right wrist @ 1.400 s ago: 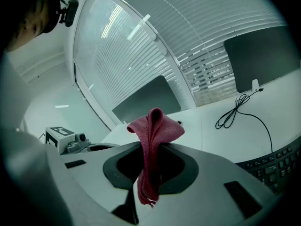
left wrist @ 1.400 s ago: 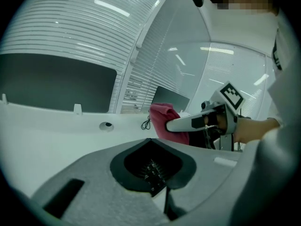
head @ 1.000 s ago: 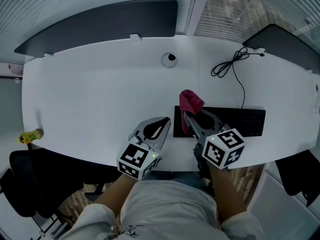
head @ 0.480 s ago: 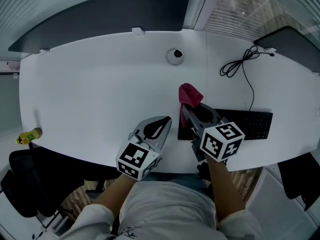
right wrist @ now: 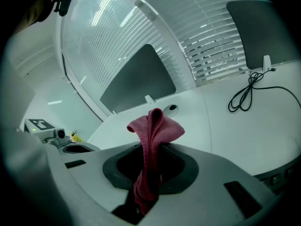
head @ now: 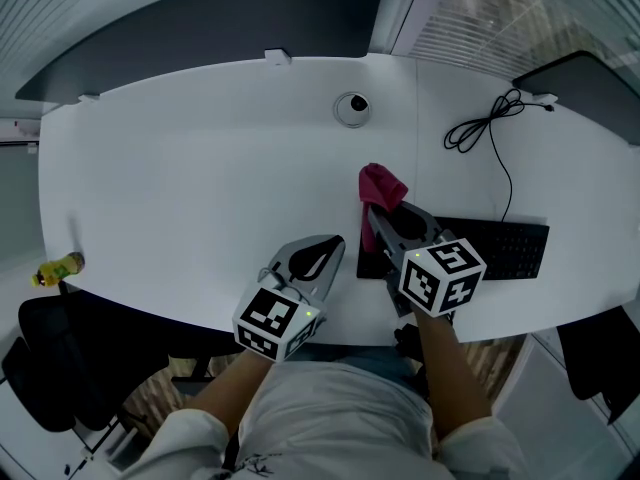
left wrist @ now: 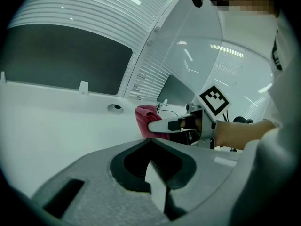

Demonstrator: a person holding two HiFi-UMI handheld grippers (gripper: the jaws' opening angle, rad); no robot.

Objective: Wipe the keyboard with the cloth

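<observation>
Right gripper, fingers clamped on the cloth, is over the keyboard's left end. Left gripper, fingers clenched and empty, sits just left of the keyboard.

Left of the keyboard: broad bare surface, free to cross, taken up only near the front edge by the left gripper. Over the keyboard's left end: the right gripper, with the cloth pinched in its fingers. Behind the keyboard: a looped cable, and farther left a round port. Right half of the keyboard uncovered.
</observation>
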